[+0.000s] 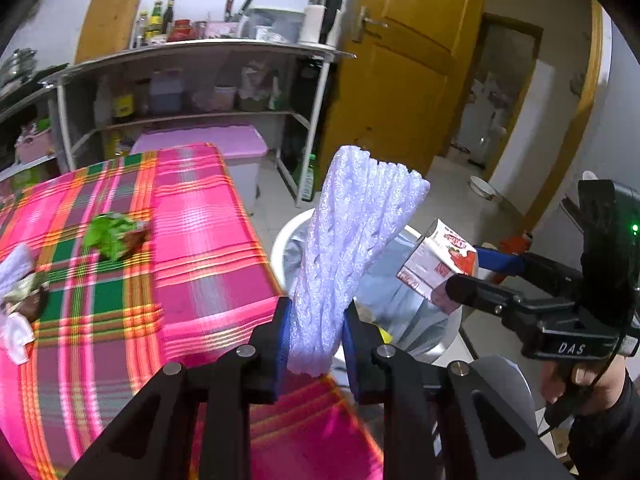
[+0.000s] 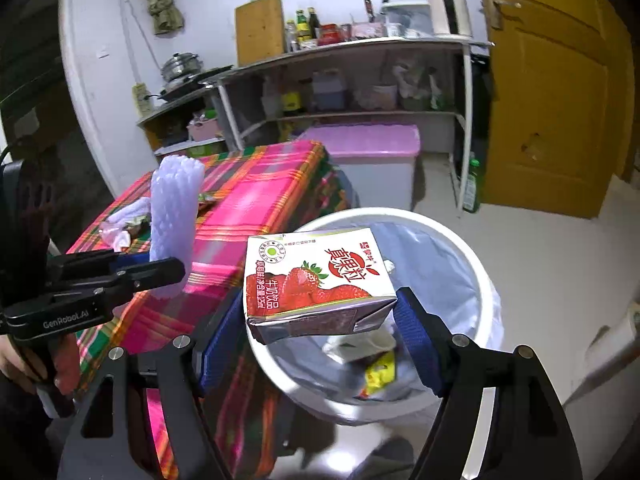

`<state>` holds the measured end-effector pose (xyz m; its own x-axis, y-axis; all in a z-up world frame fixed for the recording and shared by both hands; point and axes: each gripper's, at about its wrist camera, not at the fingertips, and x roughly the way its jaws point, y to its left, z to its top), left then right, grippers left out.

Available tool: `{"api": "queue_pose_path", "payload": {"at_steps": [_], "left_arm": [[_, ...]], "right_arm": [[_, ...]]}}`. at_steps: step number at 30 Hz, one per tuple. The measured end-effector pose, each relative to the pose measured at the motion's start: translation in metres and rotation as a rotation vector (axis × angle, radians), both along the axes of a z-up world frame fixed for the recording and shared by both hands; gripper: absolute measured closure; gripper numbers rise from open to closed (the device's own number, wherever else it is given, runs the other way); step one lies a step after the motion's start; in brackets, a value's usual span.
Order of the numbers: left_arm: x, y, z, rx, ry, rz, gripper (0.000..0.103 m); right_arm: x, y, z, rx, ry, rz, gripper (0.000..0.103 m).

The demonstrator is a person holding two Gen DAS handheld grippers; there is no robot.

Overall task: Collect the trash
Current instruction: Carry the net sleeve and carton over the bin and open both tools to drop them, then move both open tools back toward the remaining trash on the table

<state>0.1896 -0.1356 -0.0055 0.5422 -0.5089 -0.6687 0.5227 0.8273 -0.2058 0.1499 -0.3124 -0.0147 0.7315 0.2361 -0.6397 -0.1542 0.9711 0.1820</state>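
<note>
- Foam fruit net [image 1: 352, 248]: light, soft and springy; the left gripper [image 1: 316, 344] is nearly closed, pinching its lower end, the rest standing above the jaws.
- Strawberry milk carton [image 2: 316, 280]: stiff, light, likely empty; the right gripper [image 2: 320, 332] spans its ends at wide opening.
- Trash bin [image 2: 472, 248], lined, just beyond both grippers, already holds wrappers.
- More litter [image 1: 114, 236] lies on the plaid tablecloth [image 1: 192, 248], left of the left gripper.

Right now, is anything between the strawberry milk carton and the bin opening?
Nothing visible: the carton, clamped in the right gripper, hangs over the open white bin, which holds only wrappers low inside.
</note>
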Motion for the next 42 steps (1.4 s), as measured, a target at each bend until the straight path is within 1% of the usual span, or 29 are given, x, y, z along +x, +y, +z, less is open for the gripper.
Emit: {"api": "queue_pose_path", "payload": {"at_steps": [8,11,14,16,17,19,27,31,38,42], "left_arm": [[0.024,-0.035,-0.017,0.021,0.043,-0.047,0.079],[0.029,-0.043,-0.022,0.024,0.058,-0.059,0.078],[0.034,-0.048,-0.027,0.016,0.076,-0.069,0.07],[0.034,-0.048,-0.029,0.004,0.081,-0.072,0.058],[0.035,-0.048,-0.029,-0.002,0.082,-0.072,0.055],[0.036,-0.045,-0.029,-0.017,0.082,-0.069,0.053],[0.029,-0.029,-0.019,-0.052,0.064,-0.032,0.053],[0.019,-0.016,-0.01,-0.06,0.038,-0.002,0.053],[-0.003,0.012,0.006,-0.053,-0.013,0.064,0.053],[-0.014,0.031,0.013,-0.054,-0.034,0.1,0.053]], "right_arm": [[0.012,-0.019,-0.019,0.007,0.063,-0.044,0.028],[0.016,-0.024,-0.024,0.004,0.081,-0.057,0.027],[0.015,-0.027,-0.027,0.003,0.086,-0.074,0.027],[0.015,-0.028,-0.028,0.005,0.084,-0.077,0.027],[0.015,-0.028,-0.028,0.004,0.081,-0.078,0.027],[0.014,-0.029,-0.026,0.004,0.076,-0.079,0.027],[0.004,-0.025,-0.014,0.003,0.043,-0.077,0.027],[-0.002,-0.021,-0.006,0.014,0.019,-0.071,0.027],[-0.015,0.002,0.014,0.014,-0.024,-0.02,0.027],[-0.019,0.019,0.021,0.007,-0.031,0.024,0.027]]}}
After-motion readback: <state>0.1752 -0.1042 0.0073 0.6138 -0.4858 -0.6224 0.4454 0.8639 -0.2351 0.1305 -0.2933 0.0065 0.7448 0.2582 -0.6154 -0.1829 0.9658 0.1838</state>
